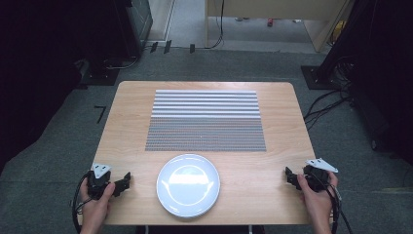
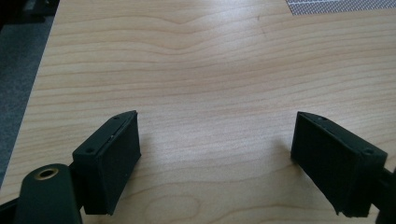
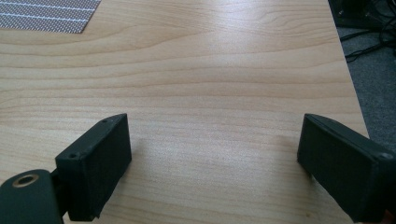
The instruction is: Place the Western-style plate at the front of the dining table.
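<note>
The left claw (image 1: 125,181) rests at the near left corner of the table (image 1: 277,122), gripped by the person's left hand (image 1: 97,202), with its jaws spread wide apart and nothing between them. In the left gripper view the left claw (image 2: 215,161) has only bare wood grain between its two black pads. The right claw (image 1: 289,176) sits at the near right corner, held by the right hand (image 1: 317,199), and its jaws also stand wide apart and empty; in the right gripper view the right claw (image 3: 212,161) frames bare wood as well.

Between the two claws, well apart from each, lies a round white plate (image 1: 188,185) near the table's front edge, to the right of the left claw and to the left of the right one. Nothing lies on the wood between either claw and the plate. Beyond the plate, farther from both claws, a grey striped mat (image 1: 205,120) lies flat across the table's middle; a corner of it shows at the top right of the left gripper view (image 2: 341,5) and at the top left of the right gripper view (image 3: 46,15).

Dark cables (image 1: 328,105) lie on the grey floor past the right claw's side. A dark mark on the floor (image 1: 100,113) beyond the left claw looks like a "7".
</note>
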Motion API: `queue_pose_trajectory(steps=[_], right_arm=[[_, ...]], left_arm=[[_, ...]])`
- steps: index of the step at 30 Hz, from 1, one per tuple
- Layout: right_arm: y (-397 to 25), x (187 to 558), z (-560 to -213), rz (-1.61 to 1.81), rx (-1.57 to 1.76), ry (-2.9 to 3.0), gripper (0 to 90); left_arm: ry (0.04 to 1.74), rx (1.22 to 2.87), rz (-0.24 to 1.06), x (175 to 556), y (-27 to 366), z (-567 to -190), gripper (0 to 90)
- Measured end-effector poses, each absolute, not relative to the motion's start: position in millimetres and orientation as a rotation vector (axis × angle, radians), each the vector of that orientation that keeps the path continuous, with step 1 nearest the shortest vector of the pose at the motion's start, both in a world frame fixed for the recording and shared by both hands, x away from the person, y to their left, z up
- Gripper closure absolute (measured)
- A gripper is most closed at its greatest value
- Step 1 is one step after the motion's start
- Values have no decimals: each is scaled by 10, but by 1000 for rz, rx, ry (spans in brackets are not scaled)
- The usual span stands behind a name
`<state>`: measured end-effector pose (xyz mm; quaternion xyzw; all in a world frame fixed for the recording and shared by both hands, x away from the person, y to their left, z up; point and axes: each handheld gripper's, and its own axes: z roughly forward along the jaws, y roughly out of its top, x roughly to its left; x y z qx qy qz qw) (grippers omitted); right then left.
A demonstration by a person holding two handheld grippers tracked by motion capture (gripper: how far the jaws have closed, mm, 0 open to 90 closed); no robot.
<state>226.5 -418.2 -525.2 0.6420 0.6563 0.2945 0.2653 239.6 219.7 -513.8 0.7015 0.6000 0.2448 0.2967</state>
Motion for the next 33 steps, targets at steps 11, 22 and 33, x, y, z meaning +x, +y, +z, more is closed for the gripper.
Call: queue_pose_trajectory(steps=[11,22,33], right_arm=[[-4025,2228,-5120,848,1716,1712,140],[-3785,2179,-4980,939,1671,1704,144],[-3466,2141,-4904,1057,1637,1747,150]], left_arm=[[1560,1814,635,2354,2144,-5049,155],[1484,1821,637,2288,1971,-4987,155],[1424,1834,618,2241,1799,-4959,155]])
